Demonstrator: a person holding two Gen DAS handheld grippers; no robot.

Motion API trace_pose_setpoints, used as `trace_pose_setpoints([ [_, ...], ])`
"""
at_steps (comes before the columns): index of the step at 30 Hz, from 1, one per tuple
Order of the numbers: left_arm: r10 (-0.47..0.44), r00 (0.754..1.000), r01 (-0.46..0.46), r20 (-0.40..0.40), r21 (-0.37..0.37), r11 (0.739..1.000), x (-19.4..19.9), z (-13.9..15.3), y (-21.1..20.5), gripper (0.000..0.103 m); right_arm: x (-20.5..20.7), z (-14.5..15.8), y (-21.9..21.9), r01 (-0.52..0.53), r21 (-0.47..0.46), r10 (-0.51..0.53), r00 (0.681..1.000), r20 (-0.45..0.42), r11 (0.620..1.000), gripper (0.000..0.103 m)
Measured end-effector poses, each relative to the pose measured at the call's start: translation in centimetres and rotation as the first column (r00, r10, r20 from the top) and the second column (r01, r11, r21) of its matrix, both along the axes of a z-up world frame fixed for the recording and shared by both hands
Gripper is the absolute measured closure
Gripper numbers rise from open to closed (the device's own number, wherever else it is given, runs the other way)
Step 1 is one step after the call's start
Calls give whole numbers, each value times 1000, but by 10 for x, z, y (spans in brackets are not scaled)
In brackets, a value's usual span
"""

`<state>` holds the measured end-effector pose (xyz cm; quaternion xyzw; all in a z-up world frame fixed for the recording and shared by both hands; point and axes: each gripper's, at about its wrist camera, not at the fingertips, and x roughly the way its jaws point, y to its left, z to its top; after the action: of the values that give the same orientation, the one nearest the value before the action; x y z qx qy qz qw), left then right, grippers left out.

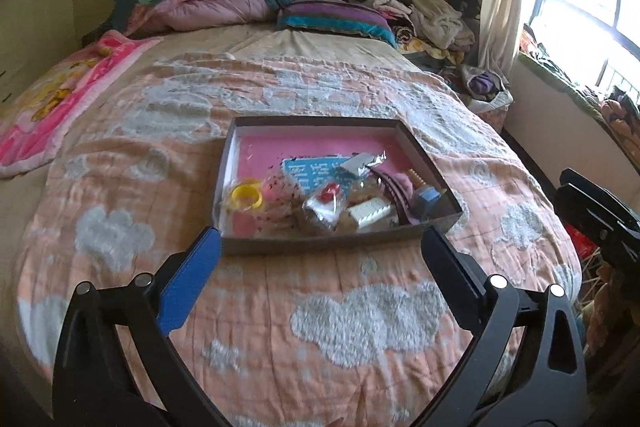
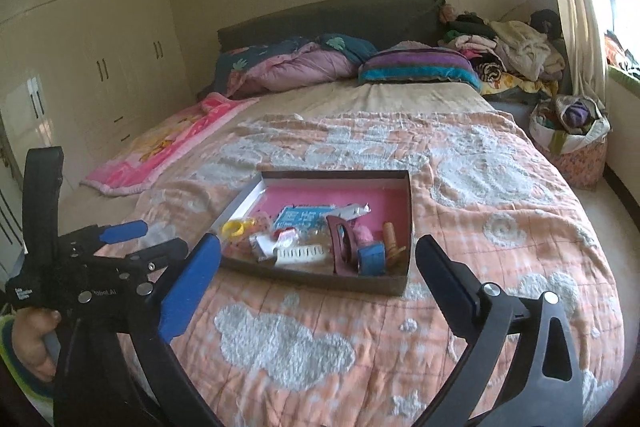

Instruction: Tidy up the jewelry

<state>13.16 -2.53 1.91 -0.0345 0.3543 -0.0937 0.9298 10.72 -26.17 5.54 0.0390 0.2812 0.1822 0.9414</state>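
Bed point(image 1: 280, 307): covered by an orange quilt point(image 2: 500, 267) with grey cloud shapes; pillows and heaped clothes are seen at 12 o'clock by the headboard.
Wardrobe point(image 2: 80, 59): cream doors are seen at 10 o'clock in the right wrist view.
Cloth basket point(image 2: 572, 147): stood on the floor at 2 o'clock beside the bed, filled with fabric.
Box point(image 1: 320, 245): a shallow dark tray with a pink floor, laid open on the quilt at 12 o'clock from both tongs.
Box contents: crowded at the near end; a blue card point(image 1: 316, 171), a dark hair clip point(image 2: 340, 239), a white comb point(image 2: 300, 253), a blue block point(image 2: 374, 259), a yellow ring point(image 1: 246, 197) at 9 o'clock, and clear packets are seen. Single jewelry pieces cannot be told apart.
Left tongs point(image 1: 322, 253): spread wide, nothing between them, held short of the box.
Right tongs point(image 2: 318, 261): spread wide, empty, also short of the box.
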Motion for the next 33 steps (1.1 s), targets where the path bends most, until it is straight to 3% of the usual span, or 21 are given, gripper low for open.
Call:
trace_pose_setpoints([
  [14, 29, 1000, -29, 5, -5, 1000, -48, -29, 14, 10, -43, -49, 12, 6, -50, -9, 997, -72, 999, 4],
  [33, 24, 1000, -24, 8, 33, 999, -59, -27, 6, 9, -51, -45, 9, 16, -47, -19, 998, -63, 999, 4],
])
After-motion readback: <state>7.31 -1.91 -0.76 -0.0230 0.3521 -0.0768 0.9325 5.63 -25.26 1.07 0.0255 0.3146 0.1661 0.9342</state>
